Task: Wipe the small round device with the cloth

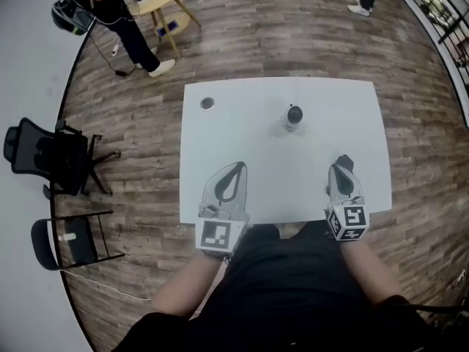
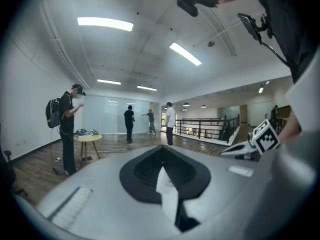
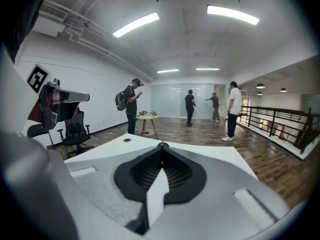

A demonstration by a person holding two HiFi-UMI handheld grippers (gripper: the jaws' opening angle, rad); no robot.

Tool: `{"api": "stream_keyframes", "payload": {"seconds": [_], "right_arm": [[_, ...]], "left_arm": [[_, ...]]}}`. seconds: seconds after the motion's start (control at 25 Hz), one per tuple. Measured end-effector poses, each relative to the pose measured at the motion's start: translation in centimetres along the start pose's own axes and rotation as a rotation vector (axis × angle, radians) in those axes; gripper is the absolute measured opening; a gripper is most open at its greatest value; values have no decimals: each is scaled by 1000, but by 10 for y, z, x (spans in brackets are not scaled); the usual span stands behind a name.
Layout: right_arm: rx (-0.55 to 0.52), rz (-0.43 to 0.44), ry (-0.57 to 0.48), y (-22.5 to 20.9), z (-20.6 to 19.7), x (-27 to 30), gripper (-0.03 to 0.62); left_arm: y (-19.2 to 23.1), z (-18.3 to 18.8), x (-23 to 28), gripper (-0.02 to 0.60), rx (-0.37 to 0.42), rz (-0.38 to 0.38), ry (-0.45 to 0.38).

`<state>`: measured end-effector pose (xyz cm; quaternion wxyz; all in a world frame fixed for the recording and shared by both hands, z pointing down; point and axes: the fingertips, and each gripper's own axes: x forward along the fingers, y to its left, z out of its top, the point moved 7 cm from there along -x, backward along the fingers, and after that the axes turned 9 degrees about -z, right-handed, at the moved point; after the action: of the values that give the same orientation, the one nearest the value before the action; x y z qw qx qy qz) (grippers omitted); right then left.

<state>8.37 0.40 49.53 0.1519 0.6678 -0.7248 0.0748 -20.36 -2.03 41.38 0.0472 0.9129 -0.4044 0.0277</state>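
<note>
**Forearms and shut grippers at the table's near edge, device ahead, no cloth in view**

Forearms and a dark shirt fill the bottom of the head view. Beyond them the left gripper (image 1: 238, 169) and the right gripper (image 1: 343, 164) both reach over the near edge of the white table (image 1: 242, 138). Each gripper's own view shows its jaws drawn together at the tips with nothing between them, so both tools are empty.

The small round device (image 1: 293, 116) stands upright towards the far half of the table, a dark rounded head on a pale base, well apart from both grippers. It lies ahead of the gap between them. From the right gripper it is forward and somewhat to the left. From the left gripper it is forward and further off to the right. The right gripper therefore looks the nearer of the two and seems better placed to reach it.

A small grey disc (image 1: 207, 103) lies alone near the table's far left corner, well apart from the device.

No cloth appears on the table or in either gripper, so wiping cannot begin from this layout. The next move seems to depend on finding the cloth.
</note>
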Motion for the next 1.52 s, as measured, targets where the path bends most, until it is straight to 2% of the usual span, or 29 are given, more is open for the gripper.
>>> {"api": "stream_keyframes", "payload": {"seconds": [0.08, 0.16, 0.4, 0.68, 0.92, 1.2, 1.32, 1.4, 1.52], "right_arm": [[-5, -56, 12, -5, -3, -12, 2], [-20, -90, 20, -12, -6, -21, 2], [-32, -193, 71, -57, -18, -38, 2], [-9, -185, 124, -74, -47, -18, 3], [-37, -121, 163, -76, -68, 4, 121], [-43, -64, 256, -79, -100, 23, 195], [-42, -59, 303, -81, -120, 31, 232], [-43, -57, 330, -81, -131, 37, 249], [-30, -63, 376, -82, -144, 42, 268]], "left_arm": [[-4, -8, 11, 5, 1, -77, 17], [-8, -10, 22, 5, -1, -122, 20], [-29, -4, 47, 5, -22, -172, -3], [-27, -3, 56, 5, -12, -106, 21], [-20, 6, 63, 5, 27, -50, 37], [-14, 7, 68, 5, 35, 0, 76], [-10, 4, 66, 5, 54, 29, 107], [-9, 8, 65, 5, 46, 39, 96], [-1, 7, 59, 5, 83, 66, 114]]}}
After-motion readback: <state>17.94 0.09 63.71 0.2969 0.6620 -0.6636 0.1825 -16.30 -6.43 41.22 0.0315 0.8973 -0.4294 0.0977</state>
